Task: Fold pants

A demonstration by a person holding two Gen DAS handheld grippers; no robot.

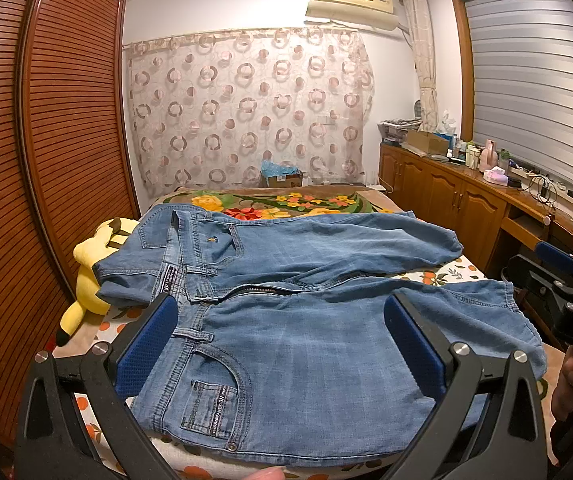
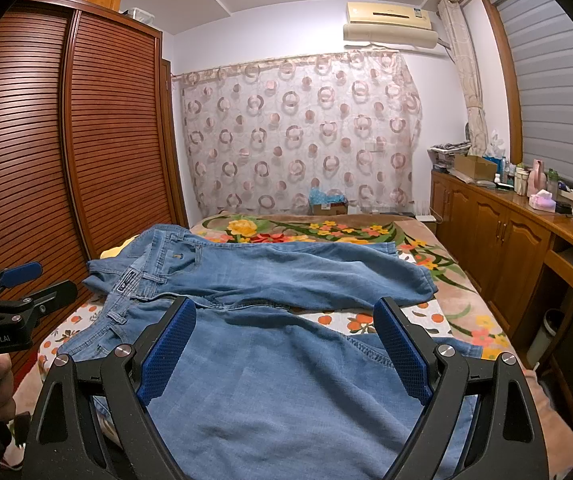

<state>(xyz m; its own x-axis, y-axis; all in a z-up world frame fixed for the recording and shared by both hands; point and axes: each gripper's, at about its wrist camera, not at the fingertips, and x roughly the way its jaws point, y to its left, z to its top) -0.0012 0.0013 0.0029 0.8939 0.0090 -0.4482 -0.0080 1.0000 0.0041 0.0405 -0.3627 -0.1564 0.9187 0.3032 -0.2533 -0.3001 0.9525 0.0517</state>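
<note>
Light blue denim pants (image 1: 306, 272) lie spread on the bed, waistband to the left, both legs running right, front side up with the zipper showing. They also show in the right wrist view (image 2: 286, 280). My left gripper (image 1: 282, 308) is open and empty, hovering above the near leg by the front pocket. My right gripper (image 2: 286, 312) is open and empty, above the near leg further toward the cuff. The right gripper also shows at the right edge of the left wrist view (image 1: 566, 280), and the left gripper at the left edge of the right wrist view (image 2: 18, 284).
A yellow plush toy (image 1: 86, 276) lies at the bed's left edge beside the waistband. A floral blanket (image 1: 286, 202) covers the far bed. A slatted wooden wardrobe (image 1: 46, 160) stands left. Wooden cabinets (image 1: 454, 196) with clutter line the right wall.
</note>
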